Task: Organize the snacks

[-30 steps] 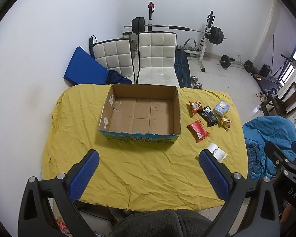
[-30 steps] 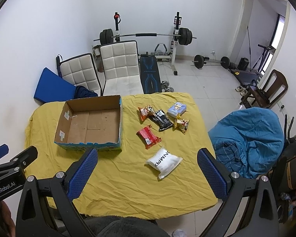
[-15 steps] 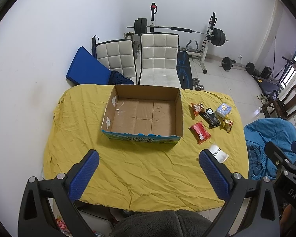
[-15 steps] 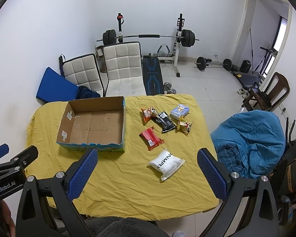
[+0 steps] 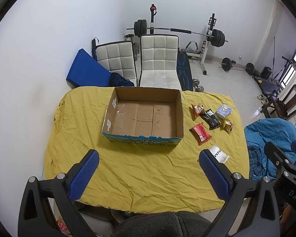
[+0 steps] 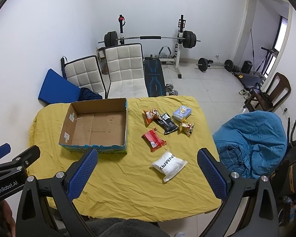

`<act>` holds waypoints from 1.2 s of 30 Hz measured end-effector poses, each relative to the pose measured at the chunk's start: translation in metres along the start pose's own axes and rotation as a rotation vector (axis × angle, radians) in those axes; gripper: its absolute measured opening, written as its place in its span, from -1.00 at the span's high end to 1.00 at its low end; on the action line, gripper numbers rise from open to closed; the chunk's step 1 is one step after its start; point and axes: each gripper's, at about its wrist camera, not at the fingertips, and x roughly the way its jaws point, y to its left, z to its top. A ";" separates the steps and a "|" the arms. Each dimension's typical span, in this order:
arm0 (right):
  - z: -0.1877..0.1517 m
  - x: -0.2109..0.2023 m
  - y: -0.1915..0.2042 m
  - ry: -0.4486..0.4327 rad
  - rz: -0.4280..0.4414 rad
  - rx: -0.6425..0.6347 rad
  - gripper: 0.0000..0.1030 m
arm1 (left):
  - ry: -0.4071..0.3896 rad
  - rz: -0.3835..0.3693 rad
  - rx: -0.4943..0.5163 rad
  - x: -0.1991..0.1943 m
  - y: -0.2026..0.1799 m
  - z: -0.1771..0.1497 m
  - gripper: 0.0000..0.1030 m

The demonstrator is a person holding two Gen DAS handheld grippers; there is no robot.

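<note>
Table: covered by a creased yellow cloth (image 6: 128,187), which hangs over the near edge in front of me.
Box: an open cardboard box (image 6: 96,127) stands on the left half of the cloth, nothing in it, blue print along its near wall.
Snacks: six packs lie on the cloth to the right of the box, none inside it. A white pouch (image 6: 168,165) is nearest me; a red pack (image 6: 153,139) is beyond it; further back sit an orange pack (image 6: 150,115), a black bar (image 6: 167,125), a pale blue pack (image 6: 181,113) and a small yellow pack (image 6: 187,128), clustered close together.
Room: white walls, tiled floor, two white padded chairs (image 6: 126,69) behind the table, a barbell rack (image 6: 149,38) at the far wall, a blue beanbag (image 6: 252,142) to the right.
My left claw (image 5: 148,169): spread wide above the near cloth, holding nothing, touching nothing.
My right claw (image 6: 148,169): spread wide too, empty, held above the cloth with the white pouch showing between its blue pads (image 6: 82,174).
</note>
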 end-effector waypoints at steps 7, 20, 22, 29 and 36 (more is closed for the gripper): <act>-0.001 0.016 -0.008 0.044 0.017 0.040 -0.99 | 0.005 0.002 0.000 0.007 -0.002 0.003 -1.00; -0.003 0.157 -0.084 0.254 0.004 0.082 -1.00 | 0.125 -0.057 0.068 0.126 -0.050 0.013 -1.00; -0.010 0.203 -0.091 0.304 -0.014 0.000 -1.00 | 0.149 -0.041 0.086 0.150 -0.061 0.006 -1.00; -0.061 0.370 -0.103 0.528 -0.032 -0.304 -1.00 | 0.257 0.032 0.149 0.238 -0.101 -0.023 -1.00; -0.115 0.464 -0.078 0.703 0.094 -0.493 -1.00 | 0.396 0.082 0.165 0.301 -0.122 -0.052 -1.00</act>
